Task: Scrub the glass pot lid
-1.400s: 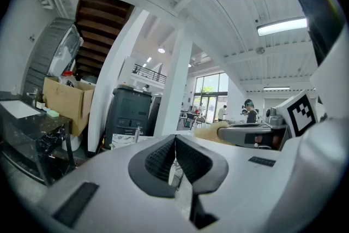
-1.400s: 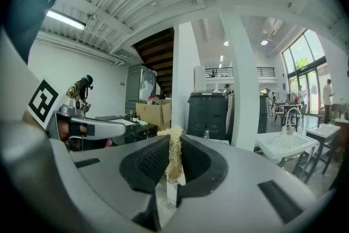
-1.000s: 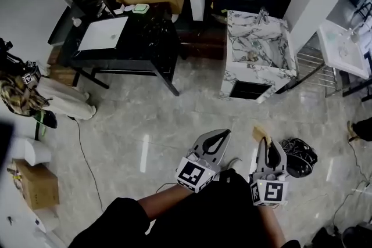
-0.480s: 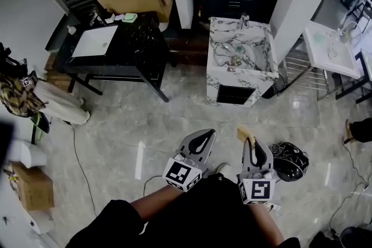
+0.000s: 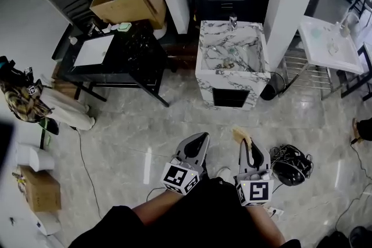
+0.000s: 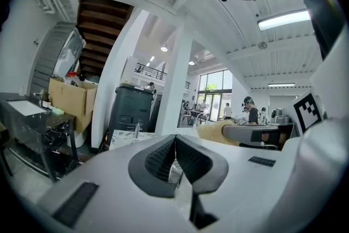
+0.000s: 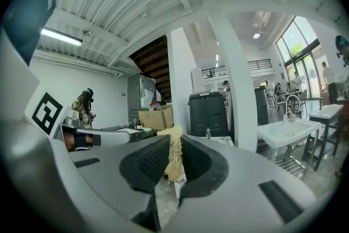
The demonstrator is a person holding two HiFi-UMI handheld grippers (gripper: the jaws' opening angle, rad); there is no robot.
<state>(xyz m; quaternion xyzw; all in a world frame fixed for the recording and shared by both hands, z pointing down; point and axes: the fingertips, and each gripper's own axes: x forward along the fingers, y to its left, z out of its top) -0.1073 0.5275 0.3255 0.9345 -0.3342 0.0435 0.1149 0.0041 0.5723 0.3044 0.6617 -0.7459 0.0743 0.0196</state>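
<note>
Grey left gripper (image 5: 199, 141) and right gripper (image 5: 251, 149), black-padded jaws, black sleeves (image 5: 116, 223).

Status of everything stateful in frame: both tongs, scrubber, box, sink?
Left tongs: shut, nothing between them.
Right tongs: shut on the scrub pad.
Scrub pad: clamped, poking past the tips.
Cardboard box: flaps open.
Marble sink: items in the basin; glass lid not identifiable.

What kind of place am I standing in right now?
Probably a large open workshop or test hall, not a home kitchen: a free-standing marble-patterned sink cabinet and a white basin on a metal frame stand on polished grey floor tiles, plus an open cardboard box.
</note>
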